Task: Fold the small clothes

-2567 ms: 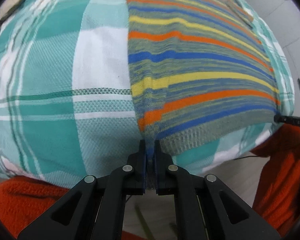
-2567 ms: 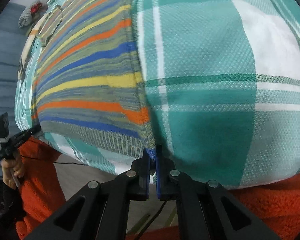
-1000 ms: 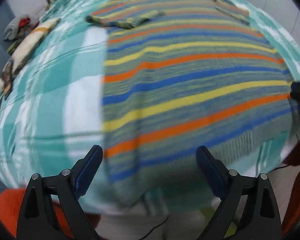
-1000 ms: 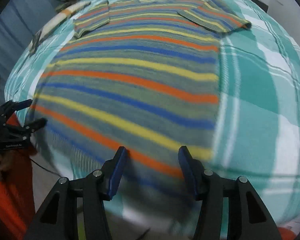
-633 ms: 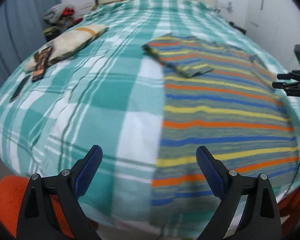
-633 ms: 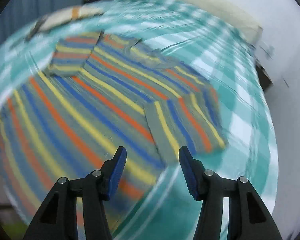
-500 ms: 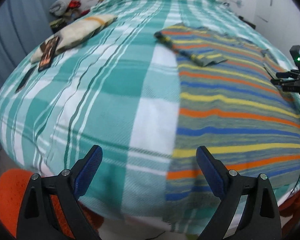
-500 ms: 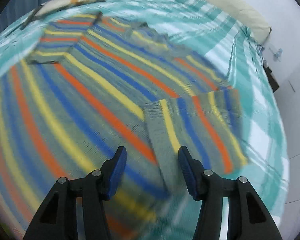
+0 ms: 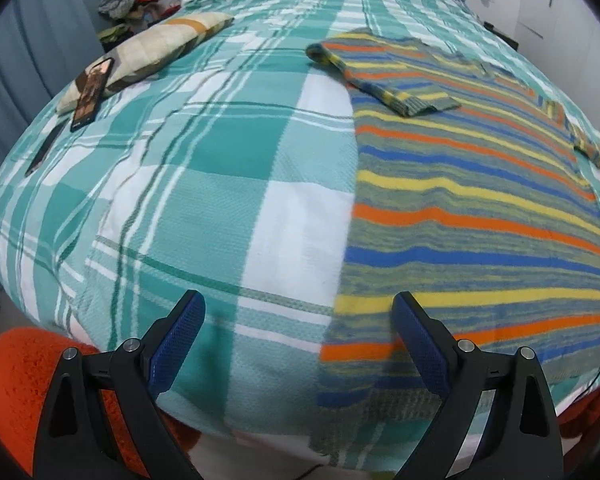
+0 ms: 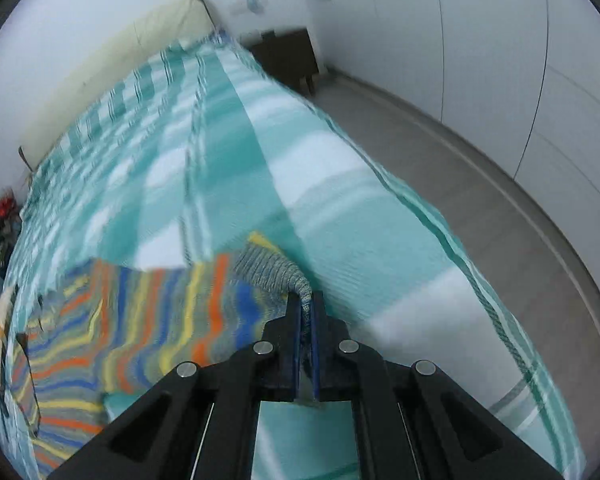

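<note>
Right wrist view: right gripper (image 10: 306, 306), gaping over the sleeve half a second back, just snapped closed pinching the striped knit sweater's (image 9: 480, 208) sleeve cuff (image 10: 288, 276). Left gripper (image 9: 300, 340) hangs wide, holding nothing, above the teal plaid bedspread (image 9: 220, 184) where the sweater lies flat.

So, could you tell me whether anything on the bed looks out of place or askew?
Mostly the sweater: its left sleeve lies folded across the chest, while the right hand-held gripper is shut on the other sleeve's cuff, bunching the knit. A phone also sits half on a pillow, overhanging it.
</note>
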Available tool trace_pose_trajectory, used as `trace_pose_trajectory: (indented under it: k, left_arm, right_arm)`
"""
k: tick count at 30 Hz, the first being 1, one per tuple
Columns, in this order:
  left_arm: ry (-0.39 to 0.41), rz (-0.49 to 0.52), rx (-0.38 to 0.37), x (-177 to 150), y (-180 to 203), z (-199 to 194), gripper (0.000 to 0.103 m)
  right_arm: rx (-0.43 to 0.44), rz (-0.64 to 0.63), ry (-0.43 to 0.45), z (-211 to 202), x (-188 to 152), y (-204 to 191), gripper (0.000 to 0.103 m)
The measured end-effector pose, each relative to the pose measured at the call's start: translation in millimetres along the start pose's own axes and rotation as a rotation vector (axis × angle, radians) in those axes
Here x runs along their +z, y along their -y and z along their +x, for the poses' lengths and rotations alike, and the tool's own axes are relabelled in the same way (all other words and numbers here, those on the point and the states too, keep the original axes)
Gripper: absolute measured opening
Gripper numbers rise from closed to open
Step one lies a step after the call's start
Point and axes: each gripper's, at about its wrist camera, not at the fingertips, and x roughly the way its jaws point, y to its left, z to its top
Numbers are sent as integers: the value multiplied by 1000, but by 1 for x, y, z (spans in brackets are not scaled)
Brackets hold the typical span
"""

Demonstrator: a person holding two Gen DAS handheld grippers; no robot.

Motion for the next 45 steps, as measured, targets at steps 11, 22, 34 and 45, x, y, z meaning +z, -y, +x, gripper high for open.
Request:
trace_pose_trajectory:
  k: [11, 22, 34, 45]
  left_arm:
    - [13, 52, 21, -5, 9, -7, 95]
    - [-16, 1, -8, -2, 3, 2, 95]
    - [-38, -39, -18, -3, -8, 6, 95]
    - [71, 98, -69, 46, 2, -44, 95]
  right_arm:
    - [45, 69, -21, 0, -4, 24, 28]
    - [301, 329, -47, -9, -74, 49, 43]
    - [62, 175, 41, -34, -66, 47, 1]
    - [-103, -41, 16, -47, -78, 19, 68]
